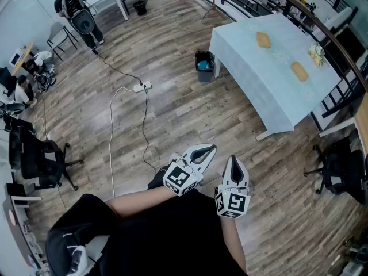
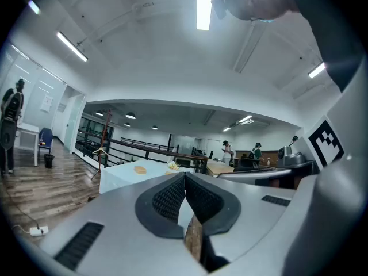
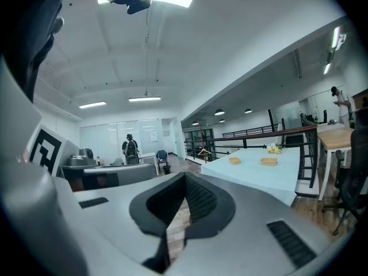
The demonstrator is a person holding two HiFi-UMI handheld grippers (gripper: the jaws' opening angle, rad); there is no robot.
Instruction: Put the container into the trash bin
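Close to the body, the left gripper and right gripper show fingers clenched on nothing; best walk to the far worktop, open one, and take the container lying nearest the floor-standing trash bin.

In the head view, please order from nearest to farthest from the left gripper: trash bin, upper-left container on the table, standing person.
1. trash bin, ahead, at the table corner.
2. container, right, on the table.
3. standing person, far left corner.

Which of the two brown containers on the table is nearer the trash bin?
The upper container in the head view; the lower container lies farther along the table from the trash bin.
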